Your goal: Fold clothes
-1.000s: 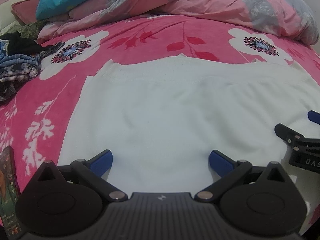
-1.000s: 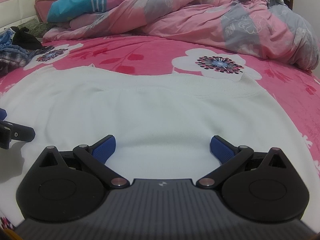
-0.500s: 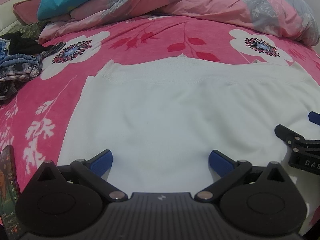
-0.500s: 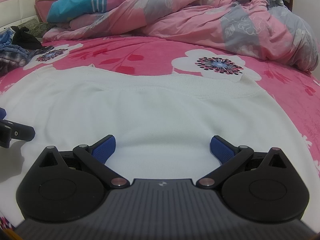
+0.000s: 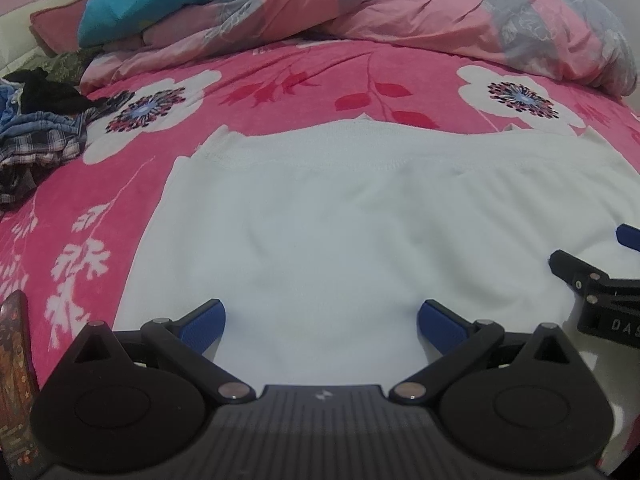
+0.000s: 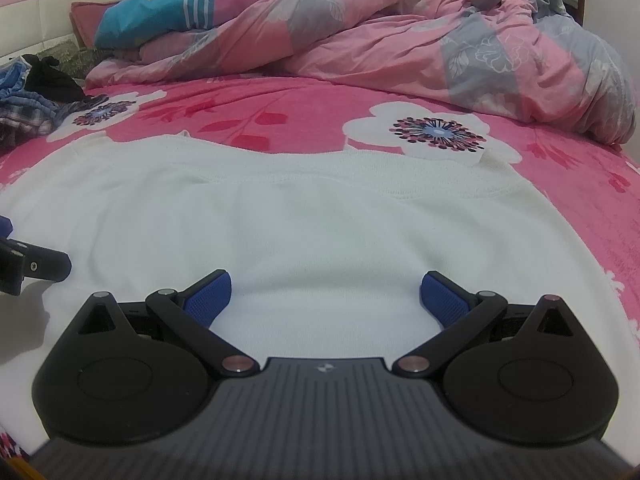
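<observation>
Low over the white garment, left gripper jaws wide — empty, right gripper likewise spread — gripping nothing.

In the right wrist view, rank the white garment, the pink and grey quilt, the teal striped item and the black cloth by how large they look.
1. white garment, though nearness to the camera inflates it
2. pink and grey quilt, close behind; the order of these two is unsure
3. teal striped item
4. black cloth, smallest
</observation>
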The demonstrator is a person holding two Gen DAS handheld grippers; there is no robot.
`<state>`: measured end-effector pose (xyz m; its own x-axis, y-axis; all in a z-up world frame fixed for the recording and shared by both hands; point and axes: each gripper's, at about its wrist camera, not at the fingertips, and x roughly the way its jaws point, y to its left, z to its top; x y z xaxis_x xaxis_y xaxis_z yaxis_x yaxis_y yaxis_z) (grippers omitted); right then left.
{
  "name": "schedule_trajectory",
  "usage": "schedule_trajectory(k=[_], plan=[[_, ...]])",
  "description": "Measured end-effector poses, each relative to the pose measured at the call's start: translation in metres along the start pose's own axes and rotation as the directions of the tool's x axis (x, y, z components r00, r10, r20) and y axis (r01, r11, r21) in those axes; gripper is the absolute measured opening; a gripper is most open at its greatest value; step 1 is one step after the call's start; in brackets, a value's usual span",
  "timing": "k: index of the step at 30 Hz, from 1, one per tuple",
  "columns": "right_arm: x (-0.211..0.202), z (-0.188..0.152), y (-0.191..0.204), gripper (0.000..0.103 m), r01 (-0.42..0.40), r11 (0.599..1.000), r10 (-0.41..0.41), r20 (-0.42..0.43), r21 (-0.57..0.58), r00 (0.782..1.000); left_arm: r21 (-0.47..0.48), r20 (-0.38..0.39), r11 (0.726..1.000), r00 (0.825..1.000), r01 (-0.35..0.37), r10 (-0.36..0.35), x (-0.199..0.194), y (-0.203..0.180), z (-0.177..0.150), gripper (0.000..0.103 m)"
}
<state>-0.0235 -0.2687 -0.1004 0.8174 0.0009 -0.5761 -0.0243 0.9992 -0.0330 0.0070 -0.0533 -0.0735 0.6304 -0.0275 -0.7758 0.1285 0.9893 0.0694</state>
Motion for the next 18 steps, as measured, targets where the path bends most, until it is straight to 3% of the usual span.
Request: schedule_trajectory(k=[18], plan=[[-0.0018, -0.0058, 0.0021, 0.102, 0.001, 1.0, -0.002, 0.048, 0.006, 0.999, -0.012, 0.071, 1.0, 0.997, 0.012, -0.011, -0.0015, 0.0003, -0.0105, 0.103]])
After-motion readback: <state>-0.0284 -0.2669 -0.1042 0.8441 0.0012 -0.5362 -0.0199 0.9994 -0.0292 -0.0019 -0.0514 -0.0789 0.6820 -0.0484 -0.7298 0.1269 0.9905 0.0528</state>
